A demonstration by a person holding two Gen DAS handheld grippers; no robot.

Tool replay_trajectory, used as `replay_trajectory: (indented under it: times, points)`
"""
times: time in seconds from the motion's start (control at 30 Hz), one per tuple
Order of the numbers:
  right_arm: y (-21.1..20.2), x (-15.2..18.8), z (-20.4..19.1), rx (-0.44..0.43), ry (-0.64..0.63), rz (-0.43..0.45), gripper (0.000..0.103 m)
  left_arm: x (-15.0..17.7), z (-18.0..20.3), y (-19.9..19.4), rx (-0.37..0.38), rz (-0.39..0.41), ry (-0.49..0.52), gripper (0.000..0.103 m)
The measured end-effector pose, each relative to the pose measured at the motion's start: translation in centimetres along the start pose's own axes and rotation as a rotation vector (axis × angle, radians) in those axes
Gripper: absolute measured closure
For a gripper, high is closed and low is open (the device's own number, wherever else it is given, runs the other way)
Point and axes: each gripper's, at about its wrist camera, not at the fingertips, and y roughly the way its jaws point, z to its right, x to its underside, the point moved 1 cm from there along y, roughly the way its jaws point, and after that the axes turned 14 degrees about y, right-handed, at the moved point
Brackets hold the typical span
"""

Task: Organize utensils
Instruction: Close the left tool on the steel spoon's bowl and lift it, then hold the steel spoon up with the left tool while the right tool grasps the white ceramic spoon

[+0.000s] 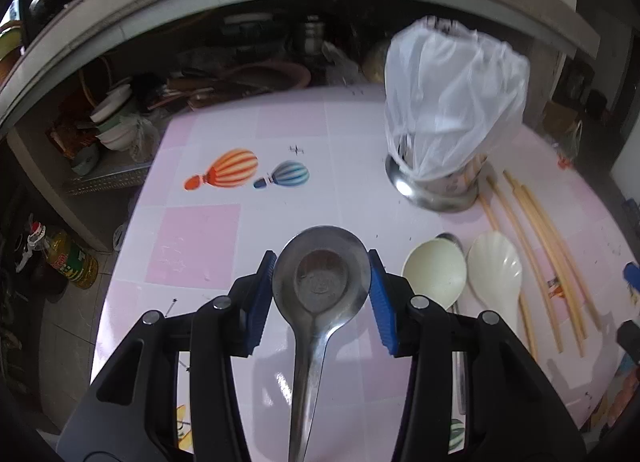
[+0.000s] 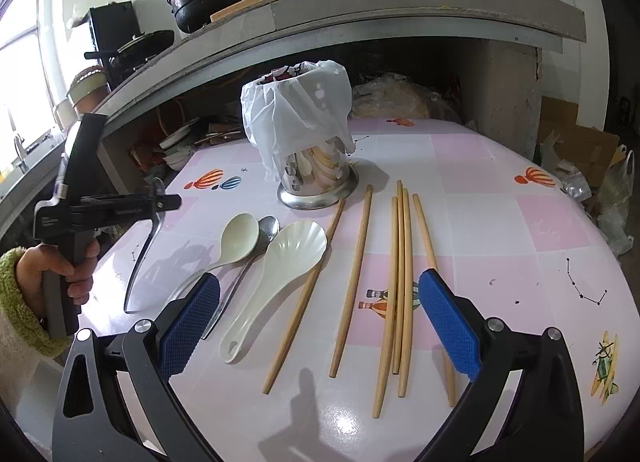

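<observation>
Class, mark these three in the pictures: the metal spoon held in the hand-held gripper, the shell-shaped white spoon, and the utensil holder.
metal spoon (image 1: 320, 282): left wrist view, on its bowl.
shell-shaped white spoon (image 2: 294, 250): right wrist view, on its scalloped bowl.
utensil holder (image 2: 316, 196): right wrist view, on its steel base.

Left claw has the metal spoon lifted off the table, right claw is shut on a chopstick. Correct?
Half right. The left claw does hold the large metal spoon by its bowl, clear of the pink checked table. But the right claw is open and empty: the right wrist view shows its blue pads spread wide above the wooden chopsticks, gripping none.
</observation>
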Motion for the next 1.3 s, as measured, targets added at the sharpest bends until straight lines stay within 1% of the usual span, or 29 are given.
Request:
replay_trajectory:
  times: [0.17, 0.23, 0.27, 0.4, 0.43, 0.47, 0.57, 0.67, 0.7, 0.77, 0.8, 0.87, 0.9, 0.97, 1.0, 1.03, 1.2, 1.3]
  points:
    - [0.0, -0.7, 0.7, -0.059, 0.035, -0.019, 0.006, 0.0, -0.4, -2.3, -0.016, 0.055, -0.031, 0.06]
    - [0.1, -1.1, 0.8, -0.102, 0.036, -0.025, 0.007, 0.3, -0.7, -3.0, -0.016, 0.07, -0.042, 0.06]
    - [0.3, -1.5, 0.8, -0.133, 0.039, -0.033, 0.01, 0.3, -0.7, -3.2, -0.016, 0.076, -0.046, 0.06]
    - [1.6, -2.6, 0.6, -0.209, 0.038, -0.067, 0.017, 0.9, -1.1, -3.9, -0.016, 0.095, -0.066, 0.06]
    - [2.3, -2.9, 0.6, -0.23, 0.041, -0.086, 0.021, 1.0, -1.2, -4.1, -0.013, 0.099, -0.074, 0.06]
    - [2.6, -3.0, 0.6, -0.239, 0.042, -0.097, 0.025, 1.2, -1.3, -4.2, -0.011, 0.102, -0.079, 0.06]
    - [4.7, -3.7, 0.4, -0.252, 0.047, -0.164, 0.033, 1.5, -1.6, -4.4, -0.008, 0.109, -0.091, 0.06]
    - [5.9, -3.7, -0.4, -0.272, 0.018, -0.193, 0.036, 1.8, -1.9, -4.7, -0.006, 0.117, -0.103, 0.06]
    - [6.4, -3.7, -0.7, -0.269, 0.002, -0.203, 0.036, 1.9, -2.0, -4.8, -0.005, 0.12, -0.106, 0.06]
    - [7.7, -3.5, -1.2, -0.242, -0.022, -0.233, 0.044, 2.0, -2.1, -4.9, -0.002, 0.123, -0.11, 0.06]
    - [8.2, -3.4, -1.3, -0.237, -0.023, -0.246, 0.045, 2.0, -2.1, -4.9, -0.001, 0.124, -0.113, 0.06]
    - [9.3, -3.3, -1.2, -0.228, -0.01, -0.274, 0.053, 2.2, -2.2, -4.9, 0.005, 0.127, -0.119, 0.06]
    - [9.7, -3.2, -1.0, -0.223, -0.006, -0.282, 0.054, 2.2, -2.3, -4.9, 0.008, 0.129, -0.121, 0.06]
    - [10.6, -3.3, -0.7, -0.197, 0.0, -0.289, 0.061, 2.3, -2.3, -5.0, 0.012, 0.132, -0.121, 0.06]
    - [10.9, -3.3, -0.5, -0.196, 0.003, -0.293, 0.063, 2.3, -2.3, -5.0, 0.015, 0.132, -0.12, 0.06]
    - [11.3, -3.4, -0.4, -0.196, 0.006, -0.299, 0.067, 2.3, -2.3, -4.9, 0.016, 0.132, -0.12, 0.06]
    - [13.6, -4.7, 0.0, -0.189, -0.006, -0.325, 0.068, 2.4, -2.4, -4.9, 0.016, 0.132, -0.124, 0.06]
    - [15.1, -5.5, 0.0, -0.194, -0.022, -0.359, 0.068, 2.5, -2.4, -4.9, 0.016, 0.13, -0.126, 0.06]
